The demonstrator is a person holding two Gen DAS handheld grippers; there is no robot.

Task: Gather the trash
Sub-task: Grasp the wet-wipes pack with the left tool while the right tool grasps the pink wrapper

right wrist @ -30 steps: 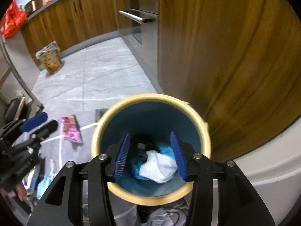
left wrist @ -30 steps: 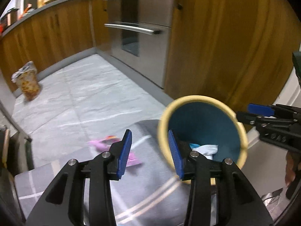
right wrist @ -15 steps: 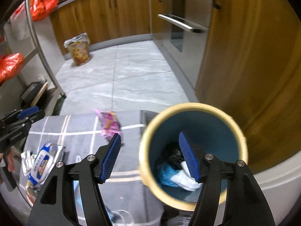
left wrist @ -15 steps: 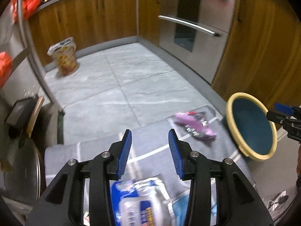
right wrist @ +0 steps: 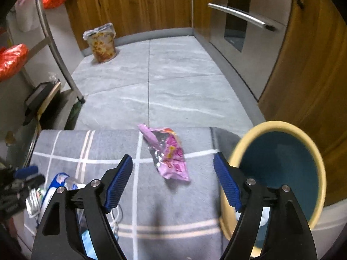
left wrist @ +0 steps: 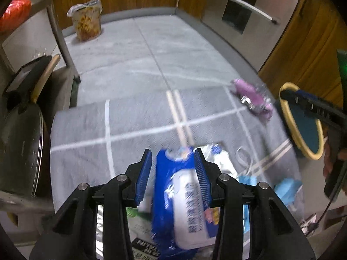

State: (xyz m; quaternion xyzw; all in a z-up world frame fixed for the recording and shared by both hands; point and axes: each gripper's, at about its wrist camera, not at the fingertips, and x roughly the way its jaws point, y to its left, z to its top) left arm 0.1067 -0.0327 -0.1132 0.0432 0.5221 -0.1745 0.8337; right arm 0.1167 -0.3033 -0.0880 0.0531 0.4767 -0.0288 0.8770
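Observation:
A blue and white wet-wipe pack (left wrist: 184, 197) lies on a pile of wrappers on the grey checked cloth (left wrist: 130, 125). My left gripper (left wrist: 172, 174) is open with the pack between its fingers. A pink snack wrapper (right wrist: 168, 152) lies on the cloth ahead of my right gripper (right wrist: 173, 182), which is wide open and empty above the cloth. The yellow-rimmed blue bin (right wrist: 282, 169) stands at the cloth's right edge; it also shows in the left wrist view (left wrist: 303, 121). The pink wrapper shows there too (left wrist: 253, 99).
A silver wrapper (left wrist: 219, 158), light blue scraps (left wrist: 286, 188) and a white cord (left wrist: 243, 158) lie by the pack. A lined floor bin (right wrist: 102, 43) stands by the wooden cabinets. The steel oven (right wrist: 245, 34) is at the right. A metal rack (right wrist: 54, 43) with pans stands at the left.
Both grippers swung left, away from the bin. My left gripper came down over the wipe pack. My right gripper opened wider and now faces the pink wrapper.

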